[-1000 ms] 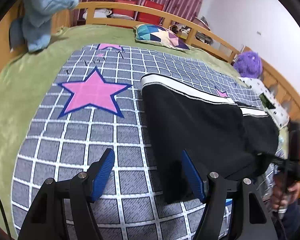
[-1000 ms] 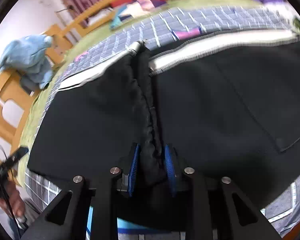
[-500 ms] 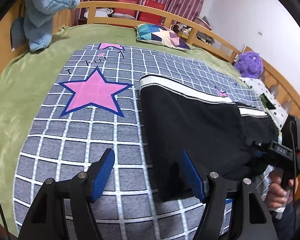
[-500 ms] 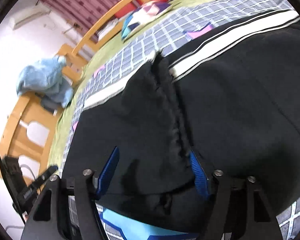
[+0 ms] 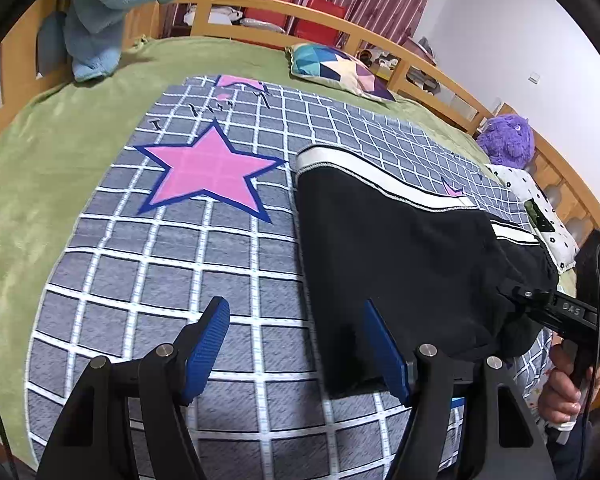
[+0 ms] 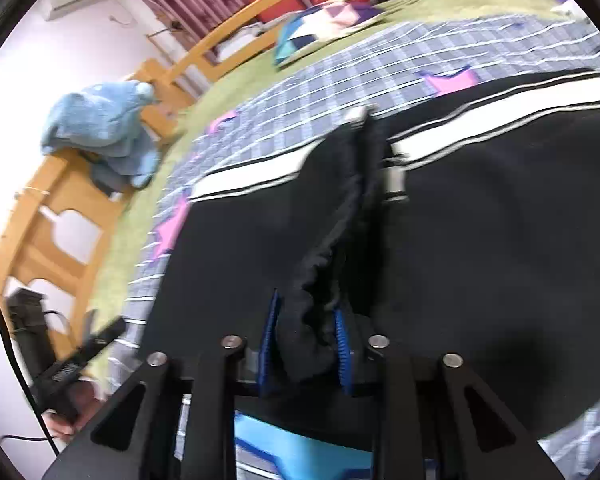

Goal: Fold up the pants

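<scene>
Right gripper (image 6: 305,342): jaws have just been closing again after a brief spread half a second ago, now pinching a bunched ridge of the pants (image 6: 480,240) between both blue pads, so the hold looks renewed, likely for lifting or drawing this end over. Left gripper (image 5: 296,350): jaws spread, nothing between the pads, position unchanged, right pad just beside the near pant edge. Pants: black, white side stripe, lying on the checked blanket (image 5: 172,264), folded once lengthwise by appearance. Beyond: pillow (image 5: 336,66), headboard rail (image 5: 236,0).
</scene>
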Tool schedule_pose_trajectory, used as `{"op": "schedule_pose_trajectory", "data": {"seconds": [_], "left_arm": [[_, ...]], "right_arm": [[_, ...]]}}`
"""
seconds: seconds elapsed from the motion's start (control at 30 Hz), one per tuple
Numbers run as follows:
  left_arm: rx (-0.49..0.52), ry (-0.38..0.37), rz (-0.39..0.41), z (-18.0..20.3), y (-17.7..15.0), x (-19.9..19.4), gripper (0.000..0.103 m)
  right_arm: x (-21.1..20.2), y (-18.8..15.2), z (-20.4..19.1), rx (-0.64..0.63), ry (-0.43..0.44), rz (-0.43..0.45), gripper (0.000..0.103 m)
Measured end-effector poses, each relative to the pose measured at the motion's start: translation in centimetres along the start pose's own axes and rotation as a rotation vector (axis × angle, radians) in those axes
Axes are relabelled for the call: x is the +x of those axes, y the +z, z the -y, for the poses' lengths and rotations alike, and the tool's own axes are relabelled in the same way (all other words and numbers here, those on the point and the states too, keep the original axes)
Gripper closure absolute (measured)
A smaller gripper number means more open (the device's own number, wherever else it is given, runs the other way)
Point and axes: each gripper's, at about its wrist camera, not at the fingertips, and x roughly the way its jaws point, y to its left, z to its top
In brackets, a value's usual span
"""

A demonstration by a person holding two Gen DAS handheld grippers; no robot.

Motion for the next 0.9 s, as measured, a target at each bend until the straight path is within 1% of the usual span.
{"op": "schedule_pose_trajectory", "data": {"seconds": [0.03, 0.07, 0.1, 0.17, 0.27, 0.33, 0.37, 0.4, 0.43, 0.47, 0.5, 0.53, 0.57, 0.63, 0.7, 0.73, 0.77, 0.8, 0.87, 0.9], "left_arm": [[-0.001, 0.004, 0.001, -0.2, -0.1, 0.0, 0.036], [-0.006, 0.006, 0.0, -0.4, -0.1, 0.0, 0.036], [-0.017, 0.003, -0.006, -0.7, -0.2, 0.2, 0.036], [-0.048, -0.015, -0.026, -1.2, -0.3, 0.7, 0.036], [-0.084, -0.059, -0.052, -1.4, -0.7, 1.3, 0.036], [-0.079, -0.063, -0.058, -1.1, -0.8, 1.5, 0.036], [-0.071, -0.058, -0.056, -0.9, -0.8, 1.5, 0.036], [-0.066, -0.055, -0.053, -0.7, -0.8, 1.4, 0.036], [-0.063, -0.05, -0.047, -0.6, -0.7, 1.3, 0.036], [-0.066, -0.049, -0.043, -0.6, -0.5, 1.2, 0.036], [-0.068, -0.049, -0.041, -0.7, -0.4, 1.1, 0.036], [-0.071, -0.051, -0.036, -0.7, -0.2, 0.8, 0.036], [-0.07, -0.051, -0.031, -0.7, -0.1, 0.6, 0.036], [-0.06, -0.044, -0.024, -0.6, 0.1, 0.3, 0.036], [-0.055, -0.045, -0.022, -0.3, 0.2, 0.4, 0.036], [-0.054, -0.051, -0.023, -0.1, 0.3, 0.5, 0.036], [-0.053, -0.056, -0.025, 0.1, 0.3, 0.6, 0.036], [-0.049, -0.061, -0.028, 0.5, 0.3, 0.8, 0.036], [-0.031, -0.062, -0.033, 1.4, 0.3, 1.1, 0.036], [-0.021, -0.061, -0.032, 1.8, 0.3, 1.1, 0.036]], "right_arm": [[-0.7, -0.2, 0.8, 0.019, -0.01, 0.013, 0.06], [-1.5, -0.6, 1.8, 0.048, -0.007, 0.03, 0.054], [-1.9, -0.8, 2.6, 0.075, 0.002, 0.037, 0.051], [-2.1, -1.4, 3.7, 0.101, 0.004, 0.012, 0.051], [-0.5, -2.4, 4.9, 0.139, 0.023, -0.054, 0.049], [0.7, -2.6, 4.7, 0.146, 0.036, -0.028, 0.047], [1.1, -2.5, 4.6, 0.146, 0.034, -0.027, 0.049], [1.4, -2.1, 4.3, 0.147, 0.031, -0.028, 0.076], [1.6, -1.9, 4.0, 0.144, 0.053, -0.039, 0.082], [2.1, -1.4, 4.1, 0.15, 0.074, -0.054, 0.083], [1.7, -0.9, 4.0, 0.15, 0.079, -0.03, 0.084], [0.8, -0.4, 3.8, 0.129, 0.082, 0.0, 0.085], [-1.3, 0.5, 3.7, 0.104, 0.09, 0.072, 0.087], [-4.6, 1.3, 4.3, 0.112, 0.102, 0.173, 0.088], [-6.1, 1.8, 5.5, 0.101, 0.054, 0.2, 0.087], [-6.1, 1.8, 6.2, 0.096, 0.027, 0.191, 0.087], [-5.5, 1.6, 7.1, 0.102, 0.003, 0.159, 0.084], [-4.6, 1.5, 7.8, 0.115, -0.008, 0.118, 0.077], [-2.2, 0.4, 9.4, 0.162, -0.025, -0.011, 0.074], [-1.6, -0.1, 9.8, 0.168, -0.02, -0.048, 0.074]]}}
